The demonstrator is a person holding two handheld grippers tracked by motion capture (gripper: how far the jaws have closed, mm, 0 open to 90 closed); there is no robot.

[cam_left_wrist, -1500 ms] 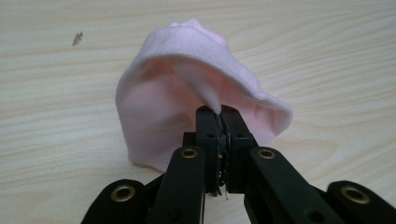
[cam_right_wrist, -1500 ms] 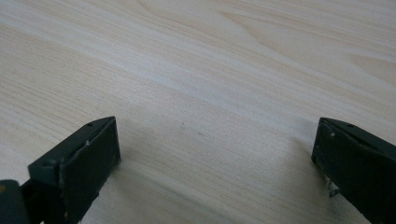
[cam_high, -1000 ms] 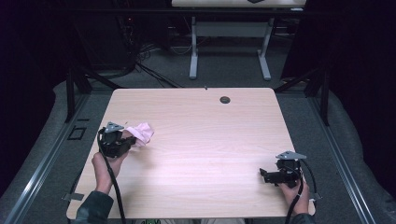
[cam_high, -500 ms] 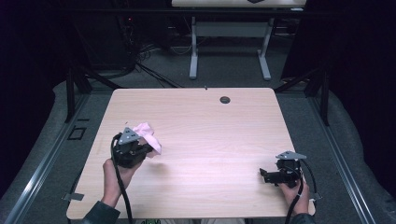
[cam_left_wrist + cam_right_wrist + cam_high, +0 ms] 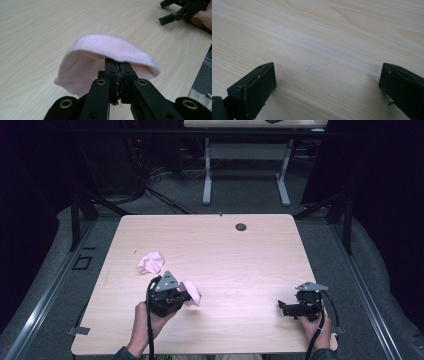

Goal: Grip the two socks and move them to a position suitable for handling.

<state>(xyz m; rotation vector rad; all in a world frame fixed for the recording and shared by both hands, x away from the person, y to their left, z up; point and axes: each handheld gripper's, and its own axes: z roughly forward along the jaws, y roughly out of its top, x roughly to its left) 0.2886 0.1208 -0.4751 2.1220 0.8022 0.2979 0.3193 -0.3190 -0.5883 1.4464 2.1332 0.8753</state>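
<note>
left tongs (image 5: 119,75): clenched on pink cloth (image 5: 110,50) | right tongs (image 5: 325,82): released, wide

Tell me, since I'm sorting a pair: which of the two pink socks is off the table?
The soft pink fabric sock clamped in the left gripper, hanging clear of the wood. The other crumpled pink sock lies loose on the table, ungripped.

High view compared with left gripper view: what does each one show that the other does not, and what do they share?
High view: a second pink sock lying on the table, apart from the left gripper. Left gripper view: the jaws pressed shut on the held pink sock, pinching its edge. Both: the held sock, the wooden table, and the right gripper farther off, open.
</note>
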